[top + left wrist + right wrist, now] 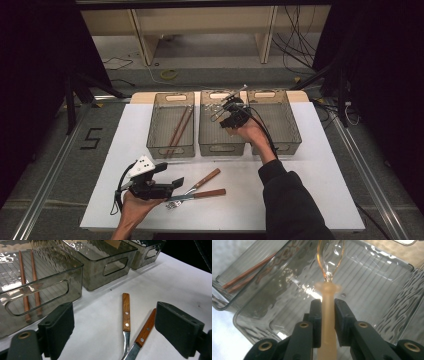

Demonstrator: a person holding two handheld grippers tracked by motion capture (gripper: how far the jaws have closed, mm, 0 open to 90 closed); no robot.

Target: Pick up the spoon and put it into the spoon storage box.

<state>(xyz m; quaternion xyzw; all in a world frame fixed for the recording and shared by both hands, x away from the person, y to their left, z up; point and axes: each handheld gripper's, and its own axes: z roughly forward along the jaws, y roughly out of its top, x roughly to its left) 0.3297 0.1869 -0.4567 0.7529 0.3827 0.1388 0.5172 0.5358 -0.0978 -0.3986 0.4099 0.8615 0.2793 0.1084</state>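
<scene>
My right gripper [327, 312] pinches 1 pale plastic-handled wire whisk [328, 285], its long axis pointing ahead and down into the middle smoky plastic bin [249, 322].

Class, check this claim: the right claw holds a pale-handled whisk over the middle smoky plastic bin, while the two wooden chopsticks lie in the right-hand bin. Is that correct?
One detail is wrong. The two wooden chopsticks lie in the left-hand smoky plastic bin, not the right-hand one, as the high view shows. The rest stands: the right claw grips the pale-handled wire whisk over the middle smoky plastic bin.
</scene>
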